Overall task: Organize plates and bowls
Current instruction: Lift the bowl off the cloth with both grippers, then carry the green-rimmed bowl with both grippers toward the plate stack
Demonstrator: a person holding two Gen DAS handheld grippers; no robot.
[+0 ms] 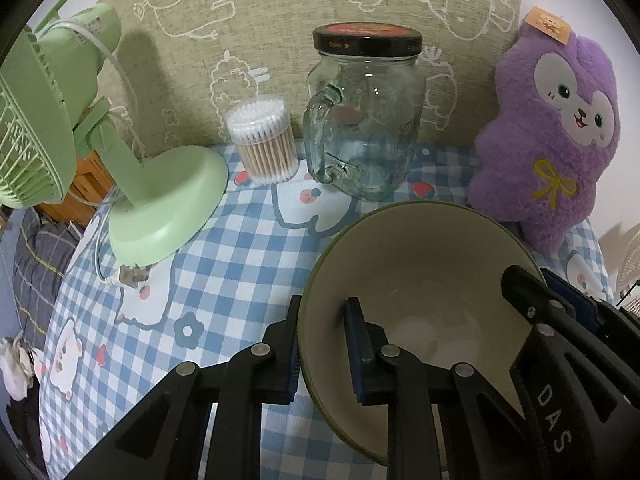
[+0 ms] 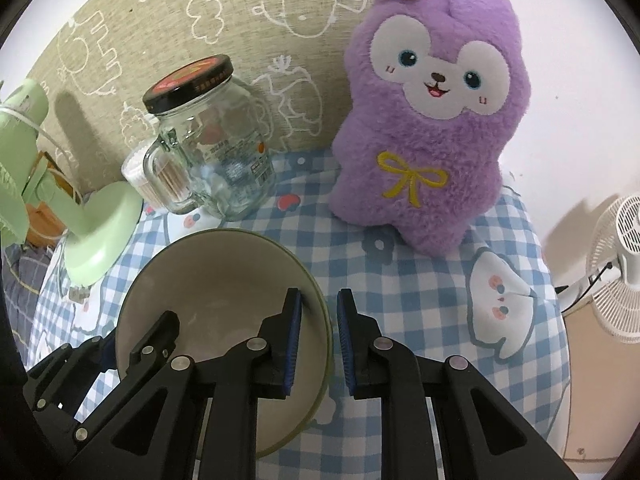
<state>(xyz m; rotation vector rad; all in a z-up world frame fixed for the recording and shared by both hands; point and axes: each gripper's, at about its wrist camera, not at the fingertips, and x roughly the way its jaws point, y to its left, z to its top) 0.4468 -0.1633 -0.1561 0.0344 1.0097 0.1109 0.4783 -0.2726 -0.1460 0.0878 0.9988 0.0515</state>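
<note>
A bowl [image 1: 420,272], cream inside with a dark green rim, sits on the blue checked cloth [image 1: 224,248]; it also shows in the right wrist view [image 2: 216,280]. My left gripper [image 1: 324,344] straddles the bowl's left rim, one finger outside and one inside, with a gap on both sides of the rim. My right gripper [image 2: 318,340] straddles the bowl's right rim the same way, jaws apart. Each gripper shows at the edge of the other's view. No plate is in view.
At the back stand a glass jar with a black lid [image 1: 364,120], a tub of cotton swabs [image 1: 264,144], a green desk fan [image 1: 160,196] with its cable, and a purple plush toy [image 2: 428,120]. A patterned cushion [image 1: 280,40] lies behind. A white fan [image 2: 616,272] stands off the right edge.
</note>
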